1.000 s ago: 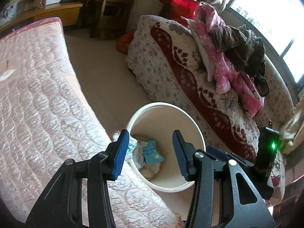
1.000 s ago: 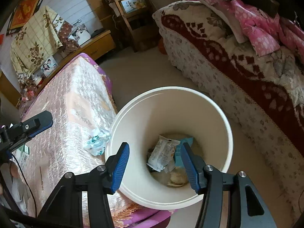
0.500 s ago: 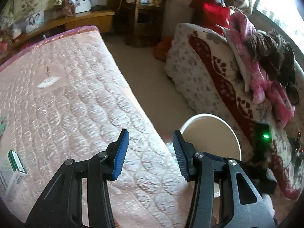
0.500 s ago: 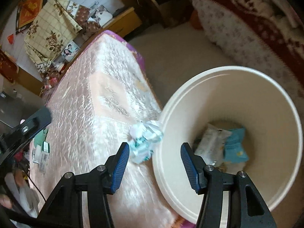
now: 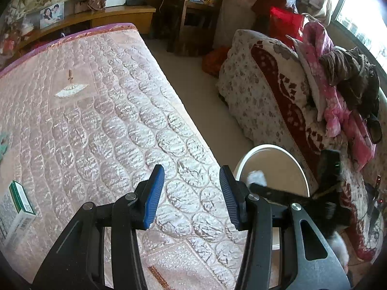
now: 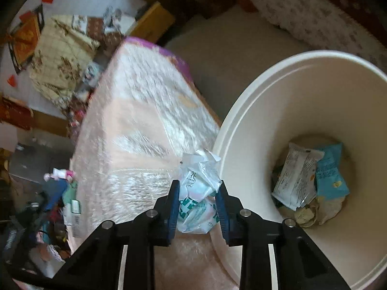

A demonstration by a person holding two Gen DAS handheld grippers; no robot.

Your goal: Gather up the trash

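Note:
My right gripper [image 6: 197,188] is shut on a crumpled white and green wrapper [image 6: 198,193] at the edge of the pink quilted mattress [image 6: 135,130], right beside the white bin [image 6: 232,125]. The bin holds a white wrapper [image 6: 296,174] and a blue wrapper [image 6: 330,171]. My left gripper [image 5: 191,176] is open and empty over the mattress [image 5: 101,125]. A green and white box [image 5: 15,205] lies at the mattress's left edge. The bin [image 5: 273,149] and the wrapper [image 5: 256,176] also show in the left wrist view, behind the right finger.
A sofa with a floral and red cover [image 5: 273,84] stands beyond the bin, with pink and brown clothes [image 5: 338,77] piled on it. A strip of beige floor [image 5: 200,96] runs between mattress and sofa. Wooden furniture [image 5: 186,19] stands at the far wall.
My right gripper has moved left off the bin and closed on the crumpled wrapper. My left gripper has swung left, away from the bin and over the mattress.

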